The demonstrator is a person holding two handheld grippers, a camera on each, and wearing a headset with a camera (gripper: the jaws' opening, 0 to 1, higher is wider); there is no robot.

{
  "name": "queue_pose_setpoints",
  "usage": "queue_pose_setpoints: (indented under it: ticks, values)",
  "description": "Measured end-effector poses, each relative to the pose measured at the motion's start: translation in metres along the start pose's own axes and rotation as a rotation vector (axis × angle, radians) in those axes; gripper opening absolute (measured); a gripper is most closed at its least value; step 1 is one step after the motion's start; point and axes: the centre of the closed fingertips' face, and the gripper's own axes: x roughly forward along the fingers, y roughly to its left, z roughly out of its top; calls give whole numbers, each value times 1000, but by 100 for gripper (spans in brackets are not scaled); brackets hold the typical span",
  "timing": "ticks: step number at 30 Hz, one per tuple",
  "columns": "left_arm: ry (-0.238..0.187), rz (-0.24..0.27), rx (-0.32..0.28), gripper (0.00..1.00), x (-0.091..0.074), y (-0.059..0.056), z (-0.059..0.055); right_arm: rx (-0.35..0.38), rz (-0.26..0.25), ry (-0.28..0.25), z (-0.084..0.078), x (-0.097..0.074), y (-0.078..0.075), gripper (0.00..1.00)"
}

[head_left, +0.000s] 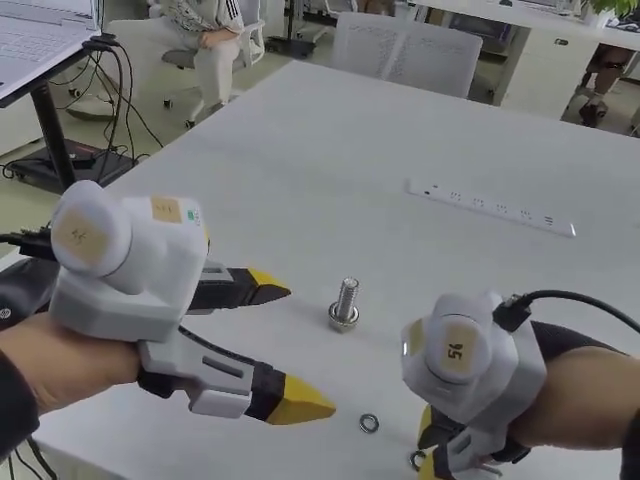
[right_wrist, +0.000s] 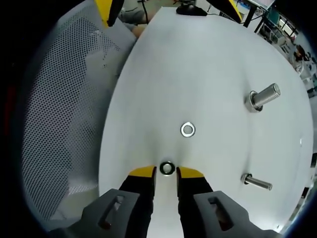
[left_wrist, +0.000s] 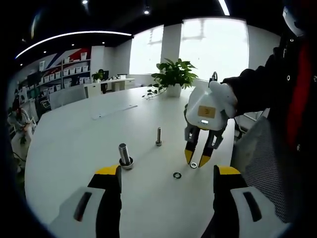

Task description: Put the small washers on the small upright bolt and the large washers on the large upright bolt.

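The large upright bolt stands on the white table. A small upright bolt stands beyond it. One washer lies flat and free. A second washer lies between the tips of my right gripper, whose jaws stand narrowly apart on either side of it, pointing down at the table. My left gripper is wide open and holds nothing, just left of the large bolt.
A white power strip lies further back on the table. A mesh chair stands at the table edge. A laptop stand and a seated person are at the far left. A potted plant sits at the table's end.
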Motion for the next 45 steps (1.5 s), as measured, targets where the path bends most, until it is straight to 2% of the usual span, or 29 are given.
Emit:
queue_pose_setpoints:
  ticks: [15, 37, 45]
  values:
    - [-4, 0, -1, 75, 1, -2, 0, -13, -42, 7, -1, 1, -1, 16]
    - [-4, -3, -7, 75, 2, -3, -1, 0, -33, 3, -2, -1, -5, 14]
    - [1, -10, -8, 75, 3, -3, -1, 13, -37, 23, -11, -4, -9, 14]
